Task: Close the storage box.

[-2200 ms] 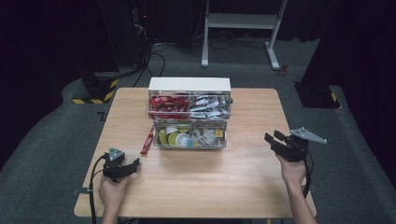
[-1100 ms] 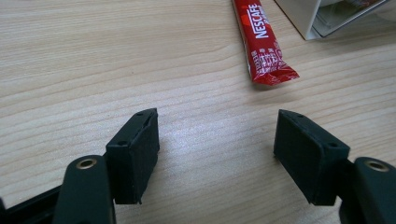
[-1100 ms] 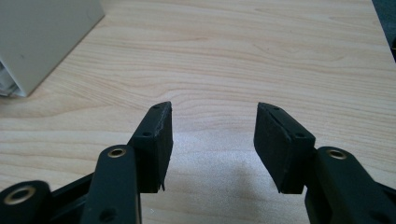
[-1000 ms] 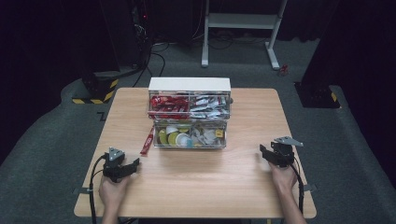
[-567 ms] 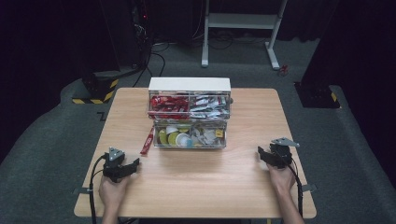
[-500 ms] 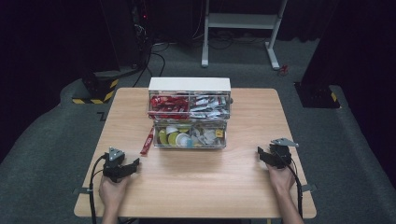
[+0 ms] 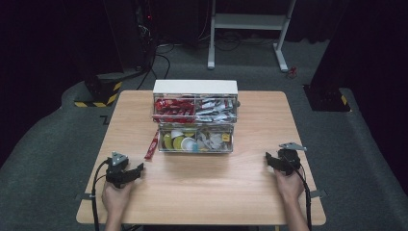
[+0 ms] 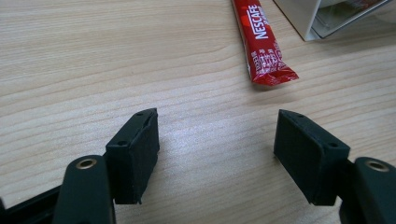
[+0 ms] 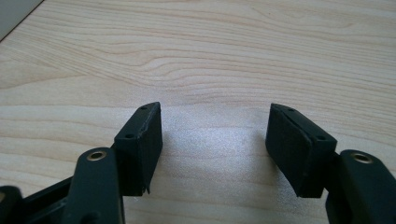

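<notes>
Both grippers sit low on the table point(image 7: 202, 192) with nothing held. My left gripper point(image 8: 217, 149) has its jaws spread wide, aimed at the red Nescafe stick point(image 8: 261, 42) lying just beside the clear organizer point(image 7: 195, 122), probably lined up for a grab. My right gripper point(image 9: 215, 140) is parked spread too, well apart.

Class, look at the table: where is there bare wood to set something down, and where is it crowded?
Free: the wide strip between the left gripper and right gripper, in front of the clear organiser box; also the table right of the box. Crowded: left of the box, where the red Nescafe sachet lies close beside it.
</notes>
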{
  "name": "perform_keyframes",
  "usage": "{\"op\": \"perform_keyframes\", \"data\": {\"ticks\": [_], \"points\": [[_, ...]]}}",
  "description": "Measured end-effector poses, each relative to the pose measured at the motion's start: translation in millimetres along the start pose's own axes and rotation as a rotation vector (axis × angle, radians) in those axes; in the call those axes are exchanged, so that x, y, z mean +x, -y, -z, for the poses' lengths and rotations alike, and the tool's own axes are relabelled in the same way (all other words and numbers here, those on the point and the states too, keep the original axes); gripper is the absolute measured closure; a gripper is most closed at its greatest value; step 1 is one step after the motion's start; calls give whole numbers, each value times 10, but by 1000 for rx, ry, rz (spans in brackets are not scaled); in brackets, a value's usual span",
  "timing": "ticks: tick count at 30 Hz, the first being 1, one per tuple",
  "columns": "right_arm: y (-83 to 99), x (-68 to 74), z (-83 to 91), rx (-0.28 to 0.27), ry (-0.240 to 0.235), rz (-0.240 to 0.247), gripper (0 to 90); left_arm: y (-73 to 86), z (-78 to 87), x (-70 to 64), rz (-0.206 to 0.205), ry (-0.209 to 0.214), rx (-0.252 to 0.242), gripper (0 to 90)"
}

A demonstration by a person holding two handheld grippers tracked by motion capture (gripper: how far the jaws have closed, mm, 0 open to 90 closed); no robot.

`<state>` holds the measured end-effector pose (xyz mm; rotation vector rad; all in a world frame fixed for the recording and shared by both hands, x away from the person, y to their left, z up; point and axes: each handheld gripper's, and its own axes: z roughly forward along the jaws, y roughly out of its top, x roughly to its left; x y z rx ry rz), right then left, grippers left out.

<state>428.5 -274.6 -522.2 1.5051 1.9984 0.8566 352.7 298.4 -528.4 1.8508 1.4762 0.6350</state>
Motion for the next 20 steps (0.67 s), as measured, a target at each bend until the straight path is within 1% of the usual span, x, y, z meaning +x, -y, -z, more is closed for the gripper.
{"op": "perform_keyframes", "data": {"ticks": [1, 2, 3, 13, 20], "points": [[2, 7, 4, 3, 6, -10, 353, 0, 0, 0, 0, 1, 0, 310], [2, 7, 4, 3, 6, -10, 353, 0, 0, -2, 1, 1, 1, 310], [4, 9, 6, 4, 7, -13, 350, 0, 0, -4, -6, -1, 4, 307], [4, 11, 5, 4, 7, -11, 344, -5, -13, -39, -34, -18, 11, 292], [4, 11, 6, 5, 6, -12, 344, -5, -13, -44, -36, -13, 13, 285]]}}
